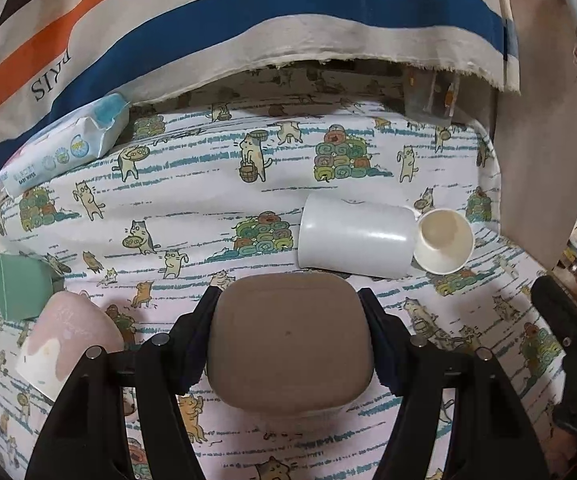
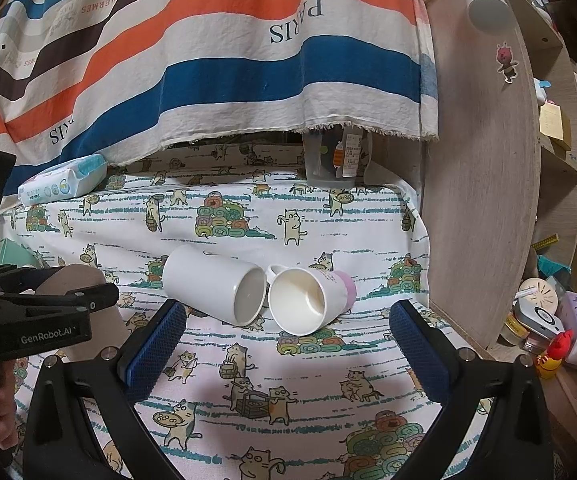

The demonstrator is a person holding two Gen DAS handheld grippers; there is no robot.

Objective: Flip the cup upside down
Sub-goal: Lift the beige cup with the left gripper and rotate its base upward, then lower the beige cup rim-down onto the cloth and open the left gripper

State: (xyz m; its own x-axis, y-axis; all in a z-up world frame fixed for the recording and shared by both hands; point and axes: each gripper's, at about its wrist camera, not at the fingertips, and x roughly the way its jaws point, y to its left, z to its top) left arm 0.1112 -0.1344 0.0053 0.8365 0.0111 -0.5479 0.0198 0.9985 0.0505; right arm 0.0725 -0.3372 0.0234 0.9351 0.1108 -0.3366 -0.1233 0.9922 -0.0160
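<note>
Left tongs (image 1: 288,336) clamped on brown cup (image 1: 288,344), base up. Right tongs (image 2: 284,352) spread wide, holding nothing, facing two toppled mugs (image 2: 256,292).

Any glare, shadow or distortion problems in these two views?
Left wrist view: strong fisheye bending at the edges, a glare streak on the white mug, and the brown cup held in the left tool blocks the foreground. Right wrist view: sharp, evenly lit, with a soft shadow on the tablecloth between the open right tool.
</note>
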